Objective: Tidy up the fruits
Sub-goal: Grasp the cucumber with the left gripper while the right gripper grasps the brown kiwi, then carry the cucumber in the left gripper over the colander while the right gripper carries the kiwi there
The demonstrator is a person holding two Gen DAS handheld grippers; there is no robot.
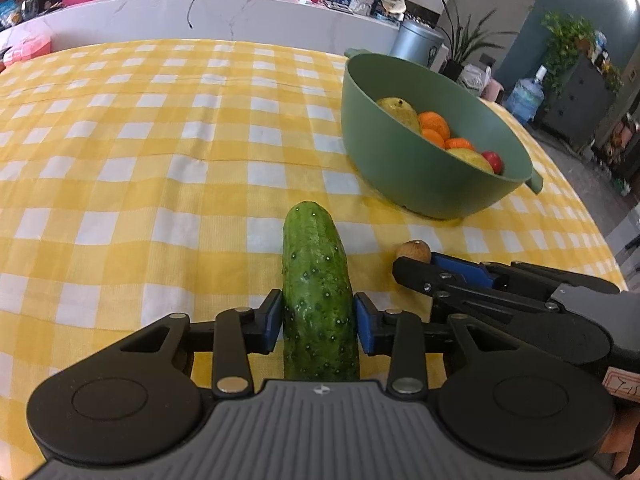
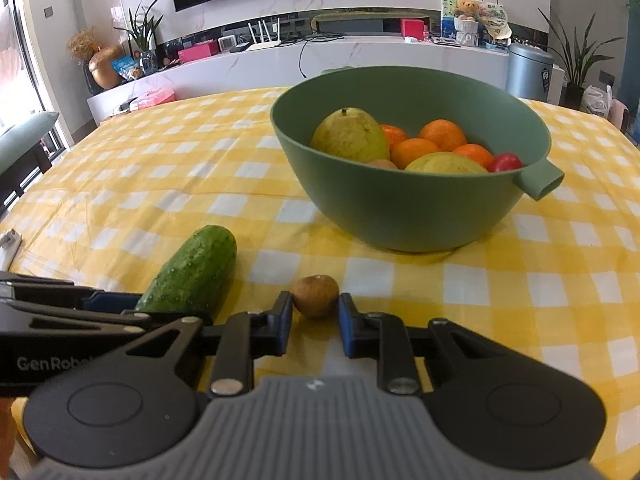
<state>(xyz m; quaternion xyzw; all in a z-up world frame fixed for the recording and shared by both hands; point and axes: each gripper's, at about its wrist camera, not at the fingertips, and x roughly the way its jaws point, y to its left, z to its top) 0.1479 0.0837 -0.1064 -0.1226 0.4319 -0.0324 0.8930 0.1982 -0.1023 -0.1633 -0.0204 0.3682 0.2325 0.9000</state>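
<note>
Both grippers sit low over the near edge of the table, side by side and tilted down toward the cloth. Under them, the yellow-and-white checked tablecloth (image 1: 160, 152) covers the whole table.

Largest of the things on it is the green bowl (image 2: 400, 208), standing beyond the grippers and to the right, its short spout-like handle pointing right. Inside lie two yellow-green pears (image 2: 349, 134), several oranges (image 2: 443, 133) and a small red fruit (image 2: 505, 162) against the rim on the handle side.

Next in size is the cucumber (image 1: 318, 296), lying on the cloth with its rounded tip pointing away toward the far side of the table. The left gripper (image 1: 318, 322) has its blue pads pressed on both flanks of the cucumber, about halfway along, so it is closed on it at a narrow width. From the right wrist view its black fingers come in from the left, low and nearly flat.

Smallest is a brown round fruit (image 2: 316, 295), resting on the cloth just right of the cucumber and well short of the bowl. The right gripper (image 2: 315, 316) has it between its blue pads, both pads against its sides, so its jaws stand narrow, clamped on the fruit. The fruit appears to rest on the table.
</note>
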